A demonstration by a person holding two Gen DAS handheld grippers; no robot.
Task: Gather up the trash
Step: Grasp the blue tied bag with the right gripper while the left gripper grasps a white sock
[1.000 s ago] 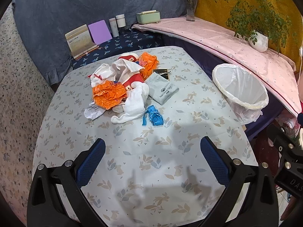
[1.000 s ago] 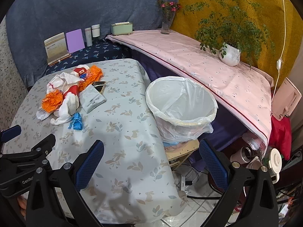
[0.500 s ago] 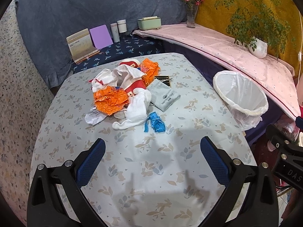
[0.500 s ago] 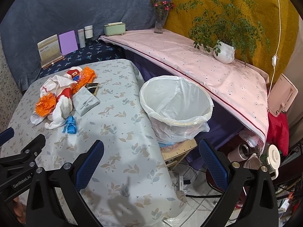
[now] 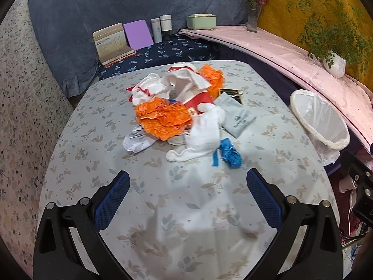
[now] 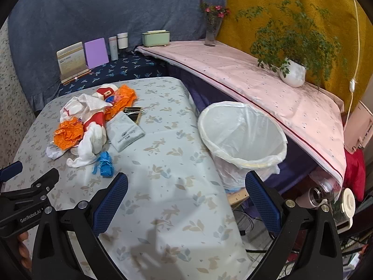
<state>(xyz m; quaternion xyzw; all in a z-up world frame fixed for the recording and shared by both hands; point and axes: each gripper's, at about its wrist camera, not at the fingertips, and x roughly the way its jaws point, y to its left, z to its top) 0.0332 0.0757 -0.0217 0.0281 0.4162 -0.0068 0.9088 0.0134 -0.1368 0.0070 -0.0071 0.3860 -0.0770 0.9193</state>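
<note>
Lying in a heap mid-worktop, the trash is waiting untouched, and the bin beside the worktop's edge is looking empty. You are holding the left claw and right claw spread wide, gripping nothing; everything is left to collect.

Pale blue tablecloth printed with tan and grey leaves, bearing orange crumpled plastic, a white cloth, a blue wad and a grey pouch; white-lined bin off the table's right edge; blue-padded gripper fingers.
</note>
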